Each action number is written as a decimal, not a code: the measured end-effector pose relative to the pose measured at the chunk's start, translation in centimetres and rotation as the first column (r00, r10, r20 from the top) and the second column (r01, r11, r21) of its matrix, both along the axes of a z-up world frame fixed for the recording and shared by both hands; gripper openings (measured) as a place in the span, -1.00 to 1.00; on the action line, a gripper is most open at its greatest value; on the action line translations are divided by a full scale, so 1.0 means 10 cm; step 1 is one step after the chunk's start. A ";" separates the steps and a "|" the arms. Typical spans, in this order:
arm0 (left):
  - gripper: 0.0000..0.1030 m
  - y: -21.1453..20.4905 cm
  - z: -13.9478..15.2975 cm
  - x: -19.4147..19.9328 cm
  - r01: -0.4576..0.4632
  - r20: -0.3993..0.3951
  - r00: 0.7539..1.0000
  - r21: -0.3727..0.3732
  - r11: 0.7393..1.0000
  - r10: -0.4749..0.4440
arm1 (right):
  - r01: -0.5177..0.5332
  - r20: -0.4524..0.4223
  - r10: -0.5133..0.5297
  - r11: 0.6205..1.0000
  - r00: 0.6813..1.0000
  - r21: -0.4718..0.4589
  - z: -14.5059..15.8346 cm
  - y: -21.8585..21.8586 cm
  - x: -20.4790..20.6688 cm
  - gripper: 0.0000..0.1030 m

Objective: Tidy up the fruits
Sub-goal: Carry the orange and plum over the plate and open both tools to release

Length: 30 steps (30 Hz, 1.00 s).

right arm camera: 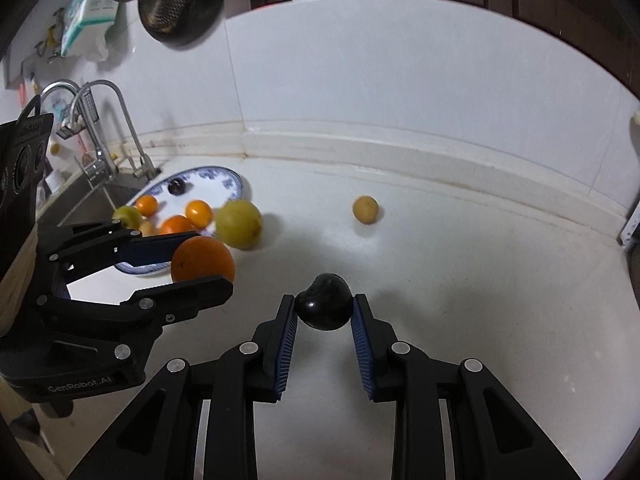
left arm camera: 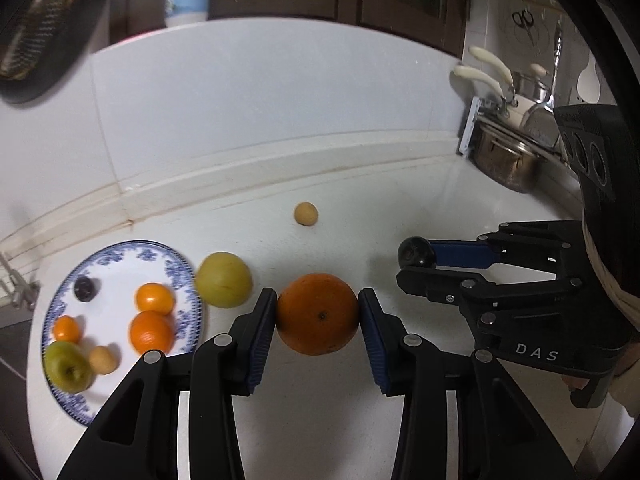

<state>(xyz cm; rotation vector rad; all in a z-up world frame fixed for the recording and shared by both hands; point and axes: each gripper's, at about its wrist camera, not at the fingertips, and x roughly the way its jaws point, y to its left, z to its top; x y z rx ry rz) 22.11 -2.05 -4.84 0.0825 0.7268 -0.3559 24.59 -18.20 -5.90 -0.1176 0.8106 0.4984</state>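
Note:
My left gripper (left arm camera: 318, 312) is shut on a large orange (left arm camera: 317, 314), held just above the white counter; the right wrist view shows that orange (right arm camera: 202, 258) in the left gripper (right arm camera: 200, 258) too. My right gripper (right arm camera: 324, 308) is shut on a dark plum (right arm camera: 324, 306), which also shows as a dark plum (left arm camera: 416, 251) at the right gripper (left arm camera: 416, 254) in the left wrist view. A blue-patterned plate (left arm camera: 116, 252) at the left carries small oranges, a green apple, a small dark fruit and a small tan fruit. A yellow-green fruit (left arm camera: 223, 279) lies beside the plate.
A small tan fruit (left arm camera: 306, 213) lies alone near the back wall, and it is the small tan fruit (right arm camera: 365, 209) in the right wrist view. Pots and pans (left arm camera: 506, 152) stand at the right. A sink with a faucet (right arm camera: 120, 128) lies left of the plate.

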 end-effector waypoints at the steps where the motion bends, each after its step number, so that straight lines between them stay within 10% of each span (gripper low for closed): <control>1: -0.20 0.04 0.02 -0.03 -0.009 0.006 1.000 -0.001 1.000 0.009 | -0.001 0.009 0.001 1.000 1.000 0.002 0.03 0.03 -0.04 -0.44; 30: -0.20 1.09 0.37 -0.48 -0.210 0.113 0.971 -0.011 0.978 0.210 | -0.079 0.080 0.075 0.995 0.994 0.056 0.38 0.98 -0.31 -0.44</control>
